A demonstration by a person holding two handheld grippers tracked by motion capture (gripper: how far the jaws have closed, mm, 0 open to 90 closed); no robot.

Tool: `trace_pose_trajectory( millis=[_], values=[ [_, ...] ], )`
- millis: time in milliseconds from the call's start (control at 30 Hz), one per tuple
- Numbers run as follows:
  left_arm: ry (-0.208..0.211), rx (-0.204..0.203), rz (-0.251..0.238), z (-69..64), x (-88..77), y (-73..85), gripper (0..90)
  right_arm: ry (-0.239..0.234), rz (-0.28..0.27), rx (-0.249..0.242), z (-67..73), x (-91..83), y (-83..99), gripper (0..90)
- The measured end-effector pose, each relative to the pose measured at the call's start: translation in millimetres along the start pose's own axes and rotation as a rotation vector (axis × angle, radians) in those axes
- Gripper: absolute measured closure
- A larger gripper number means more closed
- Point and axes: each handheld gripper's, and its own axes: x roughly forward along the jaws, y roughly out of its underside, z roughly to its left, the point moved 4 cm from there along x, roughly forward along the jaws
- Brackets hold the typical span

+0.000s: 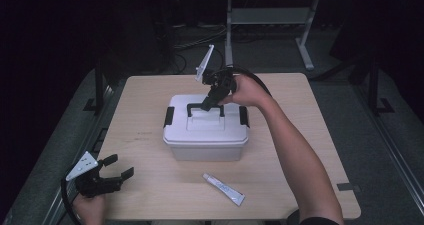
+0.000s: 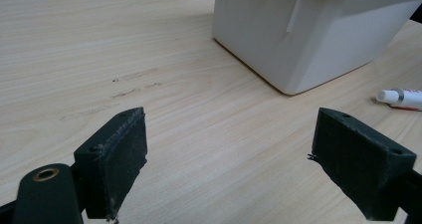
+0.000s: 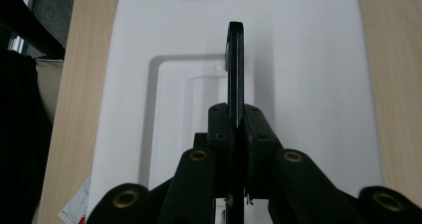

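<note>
The white lidded box sits at the middle of the tabletop, both black side latches apparently down and the lid on. The right gripper has its jaws pressed together on the box's black carry handle, which stands raised, so a lift seems begun but the box is not visibly off the surface. The left gripper rests spread and empty at the near left corner, and a white tube lies untouched near the front edge.

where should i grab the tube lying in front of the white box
Take the tube across its flat middle, coming straight down from above. It lies flat on the table, clear of the white box, cap end toward the box, so set the left claw crosswise to its length.
</note>
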Motion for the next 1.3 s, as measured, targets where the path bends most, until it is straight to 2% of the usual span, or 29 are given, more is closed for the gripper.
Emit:
trace_pose_trajectory(
  millis=[800, 1100, 1300],
  values=[
    [-0.003, -0.005, -0.006, -0.1, -0.6, -0.4, 13.4, 0.028, -0.022, -0.003, 9.5, -24.2, -6.9, 84.1],
    [-0.001, -0.001, -0.002, -0.7, -0.1, -0.4, 13.4, 0.064, -0.042, -0.003, 21.5, -53.1, 3.0, 84.1],
    [-0.001, -0.001, -0.001, -1.1, 0.2, -0.2, 13.4, 0.095, -0.070, 0.012, 31.6, -77.0, 24.5, 84.1]
  ],
)
